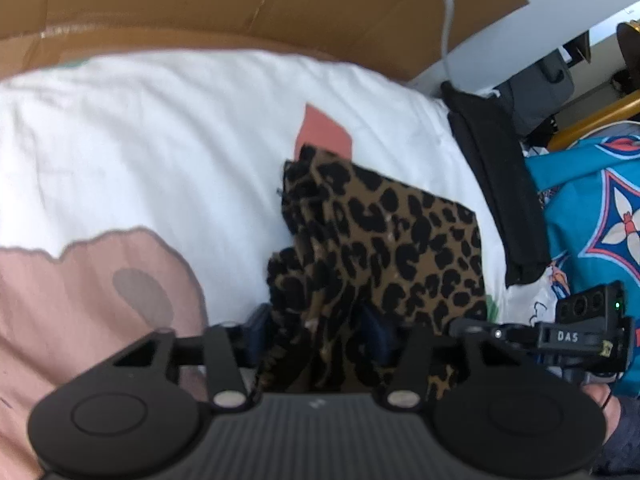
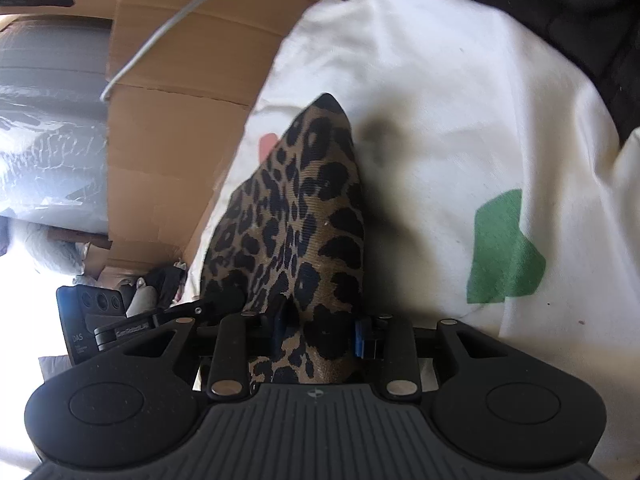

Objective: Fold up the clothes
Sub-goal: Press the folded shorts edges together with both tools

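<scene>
left side of the left wrist view: a white bed sheet printed with pink, coral and green shapes [image 1: 160, 128] covers the work surface, with a brown corrugated cardboard panel [image 1: 200, 0] standing behind it. the sheet gives a flat bed for the folding.

centre: the brown-and-black leopard-print fabric garment [image 1: 384, 232] lies partly on the sheet, its far part flat in a squared, layered shape, its near part bunched and rising into the left gripper [image 1: 316, 336]. the blue-padded fingers [image 1: 374, 330] are closed on that bunched cloth; judged, this hold keeps the near edge gathered so it can be carried as one.

right of it: a long black fabric strip [image 1: 496, 200] lies along the sheet's edge, and beyond it a turquoise patterned cloth [image 1: 592, 208]. neither touches the garment.

right wrist view, left to right: the same cardboard [image 2: 168, 140], then the garment [image 2: 296, 216] drawn up taut to a point, its near end pinched between the fingers [image 2: 364, 340] of the right gripper [image 2: 320, 336]. the sheet [image 2: 460, 100] lies beneath.

judgement: both grippers hold the near edge, lifted clear, which suits laying one part over another. the squared far part fits either a fold under way or a folded piece being lifted.
</scene>
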`<state>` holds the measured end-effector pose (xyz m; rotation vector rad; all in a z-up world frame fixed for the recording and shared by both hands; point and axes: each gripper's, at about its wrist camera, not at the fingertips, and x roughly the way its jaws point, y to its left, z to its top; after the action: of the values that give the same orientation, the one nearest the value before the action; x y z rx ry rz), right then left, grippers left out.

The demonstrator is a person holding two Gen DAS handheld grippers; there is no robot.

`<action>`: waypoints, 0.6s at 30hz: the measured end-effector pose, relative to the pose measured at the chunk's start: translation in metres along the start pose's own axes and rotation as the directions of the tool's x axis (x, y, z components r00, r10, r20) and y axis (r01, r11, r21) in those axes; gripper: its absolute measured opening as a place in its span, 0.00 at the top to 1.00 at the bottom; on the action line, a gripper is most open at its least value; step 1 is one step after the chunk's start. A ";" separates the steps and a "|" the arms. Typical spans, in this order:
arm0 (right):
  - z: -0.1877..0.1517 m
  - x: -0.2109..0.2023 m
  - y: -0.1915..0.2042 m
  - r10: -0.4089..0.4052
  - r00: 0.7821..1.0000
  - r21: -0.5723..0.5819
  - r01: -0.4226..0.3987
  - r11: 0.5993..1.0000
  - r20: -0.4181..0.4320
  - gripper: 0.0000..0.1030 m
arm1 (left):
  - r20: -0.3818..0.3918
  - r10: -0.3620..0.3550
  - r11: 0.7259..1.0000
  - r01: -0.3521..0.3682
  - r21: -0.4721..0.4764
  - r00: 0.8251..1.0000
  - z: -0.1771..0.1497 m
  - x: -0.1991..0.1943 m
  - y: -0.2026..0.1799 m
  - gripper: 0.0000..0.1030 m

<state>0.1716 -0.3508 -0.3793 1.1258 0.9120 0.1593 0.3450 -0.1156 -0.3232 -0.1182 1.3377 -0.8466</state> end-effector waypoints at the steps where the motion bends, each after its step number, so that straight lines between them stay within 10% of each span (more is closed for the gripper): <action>1: 0.000 0.001 -0.001 -0.003 1.000 0.003 0.003 1.000 -0.001 0.68 | -0.001 -0.018 1.000 0.018 -0.006 1.000 0.000 0.002 0.000 0.33; 3: 0.000 0.002 -0.002 -0.008 1.000 0.008 0.008 1.000 -0.003 0.68 | -0.001 -0.030 1.000 0.030 -0.009 1.000 0.000 0.004 -0.003 0.29; 11: -0.003 0.000 0.006 -0.044 0.999 -0.013 0.044 0.999 0.006 0.90 | 0.020 0.028 0.998 -0.029 0.061 0.999 -0.001 -0.006 -0.015 0.70; 18: -0.008 -0.009 0.026 -0.070 0.997 -0.064 0.072 0.995 0.031 0.93 | 0.086 0.075 0.991 -0.084 0.105 0.993 -0.013 -0.025 -0.038 0.76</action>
<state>0.1680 -0.3378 -0.3535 1.0321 0.9139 0.1137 0.3162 -0.1223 -0.2867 -0.0140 1.2096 -0.8361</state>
